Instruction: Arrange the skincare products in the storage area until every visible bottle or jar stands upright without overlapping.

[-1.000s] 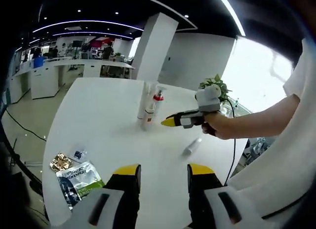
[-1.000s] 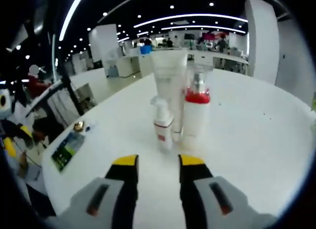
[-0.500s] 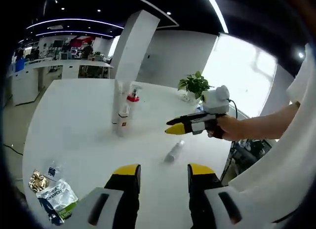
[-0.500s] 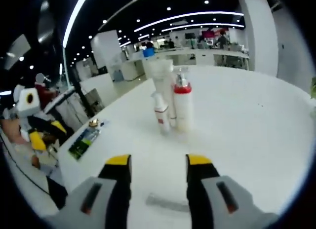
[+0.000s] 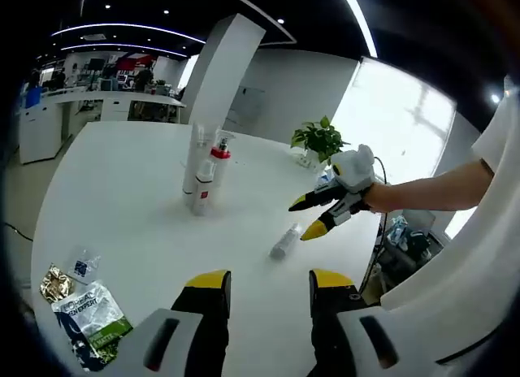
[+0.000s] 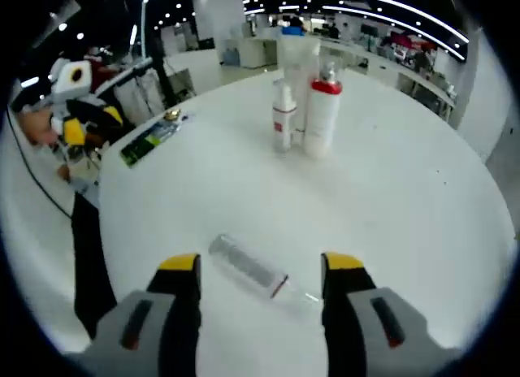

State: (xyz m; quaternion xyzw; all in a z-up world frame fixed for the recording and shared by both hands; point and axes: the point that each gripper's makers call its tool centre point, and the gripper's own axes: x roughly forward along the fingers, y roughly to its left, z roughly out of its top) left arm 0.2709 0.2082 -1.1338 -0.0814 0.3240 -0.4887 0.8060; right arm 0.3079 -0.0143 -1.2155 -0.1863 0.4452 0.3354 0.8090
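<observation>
A big round white table (image 5: 122, 198) holds the skincare things. Three of them stand up straight, close together, near the middle of the table: a tall white tube (image 6: 296, 64) standing on its cap, a white bottle with a red collar and a pump top (image 6: 323, 109), and a small white pump bottle with a red label (image 6: 283, 121). They stand just beside each other.

One small clear bottle (image 6: 252, 271) lies flat on its side on the table, well apart from the three standing ones. In the right gripper view it lies between the two yellow-tipped jaws of the right gripper (image 6: 262, 267), near their tips. The jaws are wide apart and hold nothing. In the left gripper view, that same gripper (image 5: 313, 217) hangs just above the lying bottle (image 5: 285, 240), held by a person's hand (image 5: 375, 197).

The left gripper (image 5: 268, 281) is low over the near edge of the table. Its yellow-tipped jaws are apart too, with nothing between them.

Near the table's edge lie a dark and green flat packet (image 5: 91, 315), a small gold crinkly packet (image 5: 55, 283) and a small clear packet with a blue square (image 5: 83, 265). A green plant in a pot (image 5: 318, 141) sits at the far side.
</observation>
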